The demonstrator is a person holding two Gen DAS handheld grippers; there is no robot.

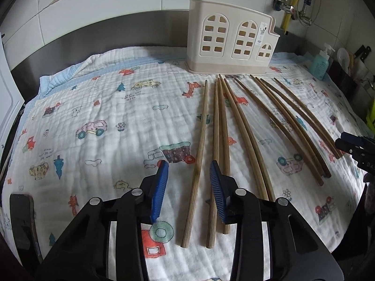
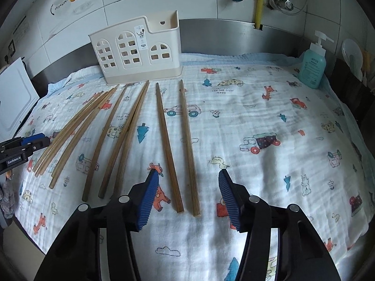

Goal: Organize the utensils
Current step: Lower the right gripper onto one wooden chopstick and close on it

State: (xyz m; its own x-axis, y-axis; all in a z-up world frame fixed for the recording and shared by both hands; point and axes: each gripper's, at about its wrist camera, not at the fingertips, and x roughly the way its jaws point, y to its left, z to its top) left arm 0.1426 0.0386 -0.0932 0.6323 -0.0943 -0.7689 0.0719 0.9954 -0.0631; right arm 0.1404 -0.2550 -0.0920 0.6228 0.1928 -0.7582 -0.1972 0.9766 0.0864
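While chopsticks (image 1: 199, 154) lie between them, both grippers' jaws gape.

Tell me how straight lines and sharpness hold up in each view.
Left wrist view: fisheye bends the chopsticks outward, dark corners, tongs sharp. Right wrist view: same bowing on the counter backsplash, cloth evenly lit, no glare or blur.

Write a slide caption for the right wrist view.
Right gripper open astride two wooden chopsticks on a cartoon-print cloth, cream utensil holder behind.
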